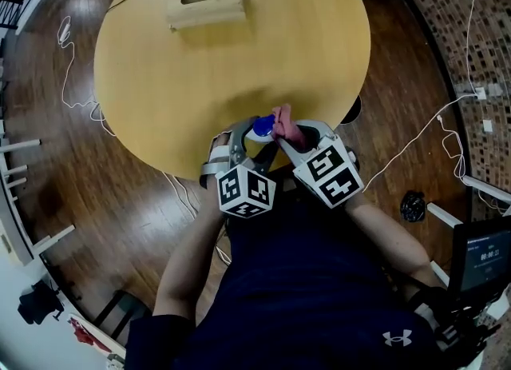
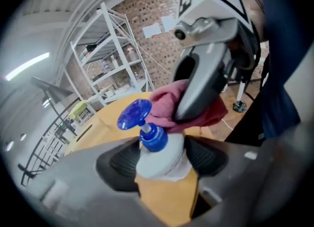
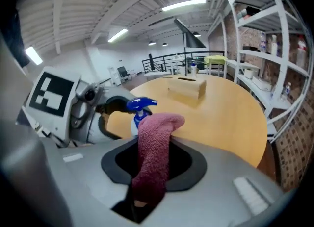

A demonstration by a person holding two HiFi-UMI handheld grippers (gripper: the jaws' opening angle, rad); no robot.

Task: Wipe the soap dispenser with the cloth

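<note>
Left gripper [image 2: 160, 161] fingers clamp the soap dispenser [image 2: 156, 148]; right gripper [image 3: 152, 167] fingers clamp the red cloth [image 3: 155, 142], draped just beside its pump.

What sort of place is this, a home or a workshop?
Likely a workshop or lab space, not a home: bare brick wall, white metal shelving, strip lights on an open ceiling.

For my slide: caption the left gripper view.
Left tongs grip soap dispenser; right tongs hold red cloth beside it.
</note>
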